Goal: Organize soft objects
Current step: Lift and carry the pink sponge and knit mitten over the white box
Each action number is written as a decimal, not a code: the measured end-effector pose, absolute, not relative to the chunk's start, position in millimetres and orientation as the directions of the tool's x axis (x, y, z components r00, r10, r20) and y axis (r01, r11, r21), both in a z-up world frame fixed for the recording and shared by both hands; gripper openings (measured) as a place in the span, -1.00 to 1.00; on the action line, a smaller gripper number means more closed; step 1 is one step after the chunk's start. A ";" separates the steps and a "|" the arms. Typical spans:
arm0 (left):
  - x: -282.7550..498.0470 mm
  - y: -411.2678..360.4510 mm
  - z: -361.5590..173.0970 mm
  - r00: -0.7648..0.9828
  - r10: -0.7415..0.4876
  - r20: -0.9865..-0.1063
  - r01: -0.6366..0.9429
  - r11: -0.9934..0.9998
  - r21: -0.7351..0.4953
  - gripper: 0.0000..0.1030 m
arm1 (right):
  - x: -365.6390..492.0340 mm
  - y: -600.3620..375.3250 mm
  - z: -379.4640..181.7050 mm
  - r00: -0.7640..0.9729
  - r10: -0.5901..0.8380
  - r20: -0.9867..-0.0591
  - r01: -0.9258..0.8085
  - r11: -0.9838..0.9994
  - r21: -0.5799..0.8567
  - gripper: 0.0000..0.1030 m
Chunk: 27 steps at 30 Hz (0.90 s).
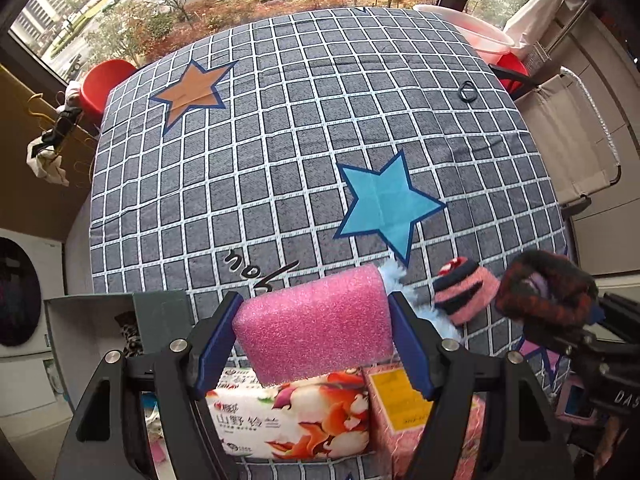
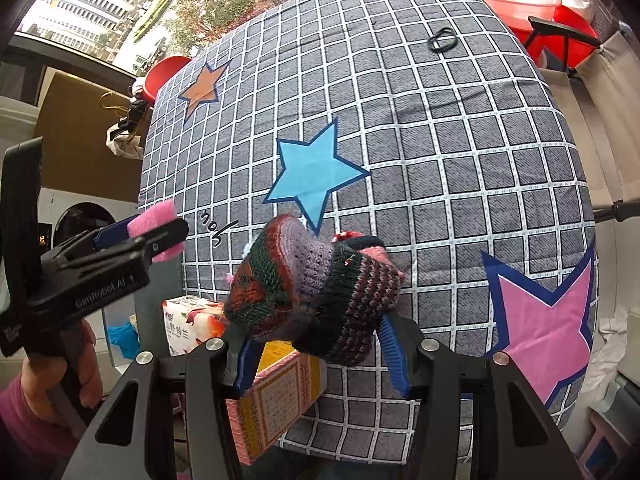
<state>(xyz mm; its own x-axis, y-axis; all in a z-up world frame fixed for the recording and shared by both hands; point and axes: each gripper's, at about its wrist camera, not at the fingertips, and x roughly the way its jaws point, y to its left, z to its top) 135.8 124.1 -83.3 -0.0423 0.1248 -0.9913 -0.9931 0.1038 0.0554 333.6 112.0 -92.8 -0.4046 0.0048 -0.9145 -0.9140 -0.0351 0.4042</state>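
Note:
My left gripper (image 1: 315, 312) is shut on a pink foam sponge (image 1: 316, 336), its blue pads pressing both ends, above the bed's near edge. In the right wrist view the same sponge (image 2: 154, 216) shows at the left in the left gripper (image 2: 156, 236), which a hand (image 2: 86, 364) holds. My right gripper (image 2: 316, 332) is shut on a bunched knitted piece (image 2: 304, 280) in dark red, green and purple, also seen as the knitted piece (image 1: 548, 288) at the far right. A pink and navy striped sock roll (image 1: 466, 290) and a light-blue fluffy item (image 1: 394, 274) lie on the cover.
The checked bed cover (image 1: 320, 120) with star patches fills both views. A floral tissue pack (image 1: 292, 416) and a pink box (image 1: 400, 404) sit below the sponge. An open grey box (image 1: 92, 320) stands at the left. A black hair tie (image 1: 467, 92) lies far right.

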 end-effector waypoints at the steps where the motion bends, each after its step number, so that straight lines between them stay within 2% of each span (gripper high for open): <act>1: 131.9 117.6 -79.4 -0.042 0.129 -0.991 -0.993 0.107 0.056 0.47 | 327.4 110.1 -88.8 -0.406 0.006 -0.914 -0.913 -0.045 0.405 0.03; 15: 59.9 20.9 -42.4 0.007 0.155 -0.988 -0.999 0.043 0.000 0.47 | 232.4 74.2 -45.7 -0.403 -0.010 -0.915 -0.897 -0.196 0.397 0.03; 27: -27.0 -28.1 -18.4 -0.062 0.235 -0.970 -0.990 -0.137 0.031 0.47 | 130.8 43.4 -27.8 -0.386 -0.067 -0.920 -0.841 -0.384 0.381 0.03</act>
